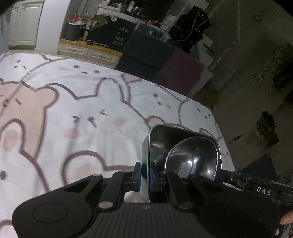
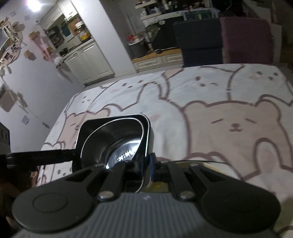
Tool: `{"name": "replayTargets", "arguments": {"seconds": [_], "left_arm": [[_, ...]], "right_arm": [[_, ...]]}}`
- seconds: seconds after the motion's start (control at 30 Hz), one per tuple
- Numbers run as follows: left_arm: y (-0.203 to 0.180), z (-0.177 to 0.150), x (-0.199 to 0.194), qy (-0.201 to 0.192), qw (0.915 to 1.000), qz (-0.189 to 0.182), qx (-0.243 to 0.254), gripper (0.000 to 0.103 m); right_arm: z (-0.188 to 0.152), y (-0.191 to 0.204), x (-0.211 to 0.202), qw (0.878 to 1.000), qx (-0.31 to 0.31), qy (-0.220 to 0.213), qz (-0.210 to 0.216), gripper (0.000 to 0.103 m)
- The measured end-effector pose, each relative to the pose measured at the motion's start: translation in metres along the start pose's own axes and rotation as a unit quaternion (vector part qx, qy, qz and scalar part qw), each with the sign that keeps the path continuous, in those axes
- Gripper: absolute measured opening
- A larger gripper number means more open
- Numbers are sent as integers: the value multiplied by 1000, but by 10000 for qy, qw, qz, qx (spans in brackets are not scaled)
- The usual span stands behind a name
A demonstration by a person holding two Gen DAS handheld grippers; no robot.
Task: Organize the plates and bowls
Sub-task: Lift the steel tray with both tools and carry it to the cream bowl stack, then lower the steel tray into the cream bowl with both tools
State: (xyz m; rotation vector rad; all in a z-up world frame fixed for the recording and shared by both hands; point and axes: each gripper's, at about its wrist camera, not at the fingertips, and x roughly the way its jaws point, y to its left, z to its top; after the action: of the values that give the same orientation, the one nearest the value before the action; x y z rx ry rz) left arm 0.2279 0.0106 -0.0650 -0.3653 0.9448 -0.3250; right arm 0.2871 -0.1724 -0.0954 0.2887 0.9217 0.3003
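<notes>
A square steel tray (image 1: pixel 159 135) with a dark outside holds a round steel bowl (image 1: pixel 194 159) nested in it, above a table with a bear-print cloth (image 1: pixel 82 102). My left gripper (image 1: pixel 145 175) is shut on the tray's left wall, blue pads on either side. The right wrist view shows the same tray (image 2: pixel 91 131) with the bowl (image 2: pixel 124 148) inside. My right gripper (image 2: pixel 146 168) is shut on the tray's right wall. Each gripper's black body shows at the other view's edge.
The bear-print cloth (image 2: pixel 219 117) covers the table all around the tray. Beyond the far edge stand dark and maroon boxes (image 1: pixel 161 60), white cabinets (image 2: pixel 87 60) and cluttered shelves (image 1: pixel 117 9). The table's right edge (image 1: pixel 218 128) drops to a dark floor.
</notes>
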Motion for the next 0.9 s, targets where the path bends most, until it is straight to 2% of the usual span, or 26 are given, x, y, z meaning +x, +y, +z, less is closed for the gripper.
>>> {"name": "replayTargets", "arguments": {"seconds": [0.33, 0.53, 0.9], "left_arm": [[-39, -27, 32, 447, 9986, -269, 89, 10], [-45, -45, 52, 833, 9963, -213, 70, 11], [-41, -59, 72, 1238, 9922, -113, -65, 11]], "right_arm": [[-17, -52, -33, 9995, 227, -81, -213, 8], [-37, -75, -30, 9985, 331, 231, -360, 8], [-60, -85, -23, 9957, 326, 707, -504, 8]]}}
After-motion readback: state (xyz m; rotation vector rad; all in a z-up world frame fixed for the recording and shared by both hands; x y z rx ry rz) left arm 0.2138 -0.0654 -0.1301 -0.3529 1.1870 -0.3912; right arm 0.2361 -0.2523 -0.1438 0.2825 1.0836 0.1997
